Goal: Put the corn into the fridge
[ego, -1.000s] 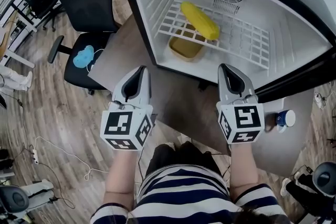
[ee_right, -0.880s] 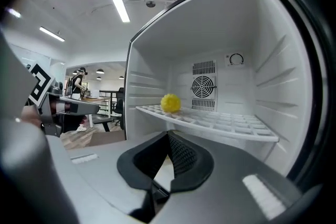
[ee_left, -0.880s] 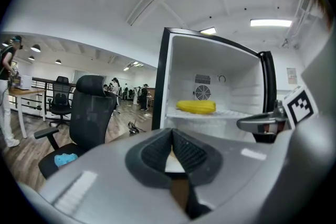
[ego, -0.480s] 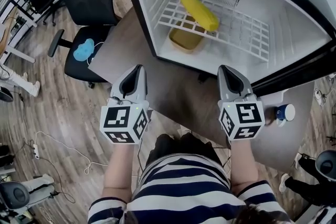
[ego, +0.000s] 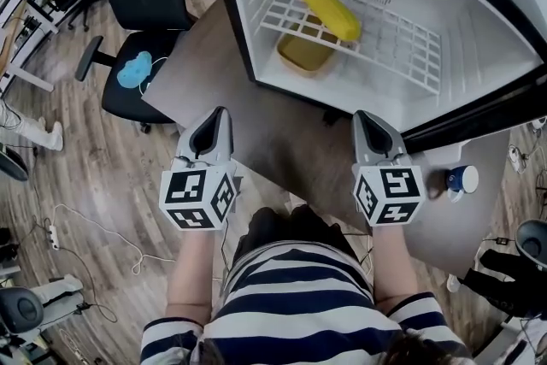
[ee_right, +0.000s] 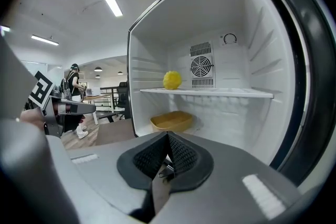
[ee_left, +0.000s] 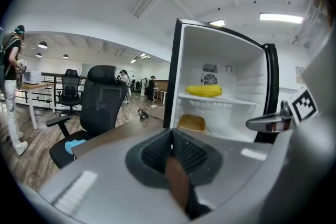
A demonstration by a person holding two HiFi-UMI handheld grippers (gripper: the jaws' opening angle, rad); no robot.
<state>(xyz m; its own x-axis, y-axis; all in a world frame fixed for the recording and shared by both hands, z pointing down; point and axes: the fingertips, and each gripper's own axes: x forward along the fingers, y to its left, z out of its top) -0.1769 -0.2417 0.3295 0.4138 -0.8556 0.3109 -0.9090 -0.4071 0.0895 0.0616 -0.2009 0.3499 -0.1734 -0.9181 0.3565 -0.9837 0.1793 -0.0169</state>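
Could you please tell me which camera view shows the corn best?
The head view: the corn lies full length on the wire shelf. The left gripper view shows it small, side-on; the right gripper view shows only its end.

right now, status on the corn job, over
Left gripper shut, empty; right gripper shut, empty. Corn on wire shelf inside open fridge. Nothing in the way.

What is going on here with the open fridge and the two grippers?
A person holds a gripper in each hand at the grey table in front of the open fridge. The left gripper and the right gripper are both shut and empty. The corn lies on the fridge's wire shelf, above a yellow container.
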